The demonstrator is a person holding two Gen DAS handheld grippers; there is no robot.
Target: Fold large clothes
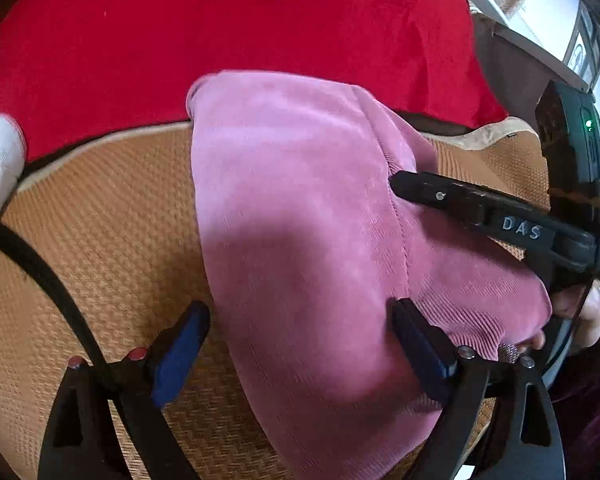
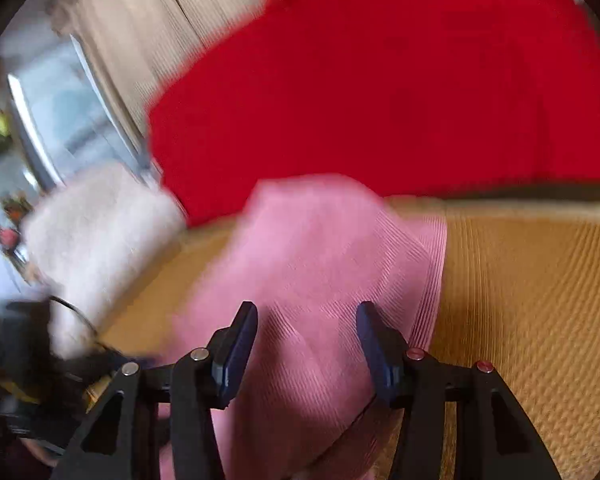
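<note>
A pink corduroy garment point(image 1: 300, 208) lies folded into a long strip on a woven tan mat point(image 1: 100, 216). My left gripper point(image 1: 300, 336) hovers over its near end, open wide. Its left pad is above the mat, and its right pad touches a fold of the cloth. From the right, one black finger point(image 1: 420, 190) of my right gripper rests on the garment's right fold. In the blurred right wrist view, the right gripper point(image 2: 308, 336) stands open over the pink garment point(image 2: 320, 248). The cloth lies under the gap, and nothing is pinched.
A red blanket point(image 1: 240, 32) covers the surface behind the mat. A white fluffy item point(image 2: 100, 248) sits at the mat's left end. A black cable point(image 1: 40, 272) crosses the left of the mat. A person's hand point(image 1: 580, 316) holds the right gripper's handle. A window and curtain point(image 2: 112, 40) stand beyond.
</note>
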